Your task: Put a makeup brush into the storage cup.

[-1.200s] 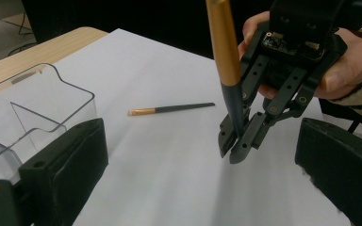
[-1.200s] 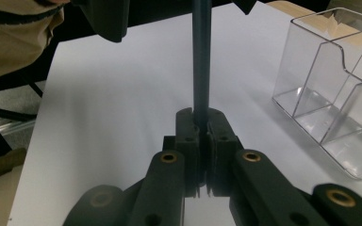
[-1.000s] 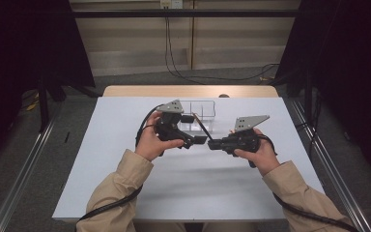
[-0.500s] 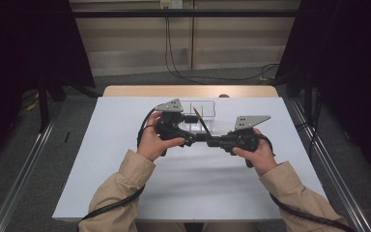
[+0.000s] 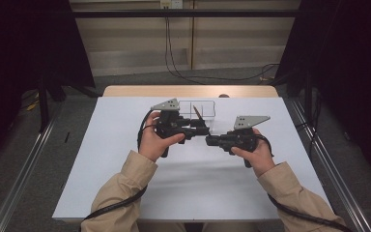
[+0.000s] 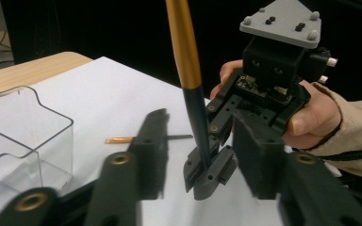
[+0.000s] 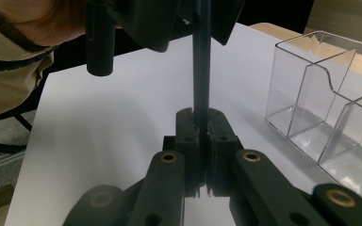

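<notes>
Brush (image 6: 185, 56) (gold upper handle, black lower shaft) stands near-upright above the white table (image 5: 125, 193), its black end clamped in the right gripper (image 7: 202, 123), jaws closed tight on it. In the left gripper view it sits just past the left gripper (image 6: 195, 141), whose jaws are spread apart, holding nothing. From the high view, both grippers meet nose to nose at table centre, left one at 10 o'clock of the right; the brush rises between them, tilted toward 11. Clear divided box (image 5: 198, 108) stands just beyond, at 12 o'clock, nothing visible in its compartments. Second brush (image 6: 146, 139) lies flat on the table near the box (apart from it, not touching).
</notes>
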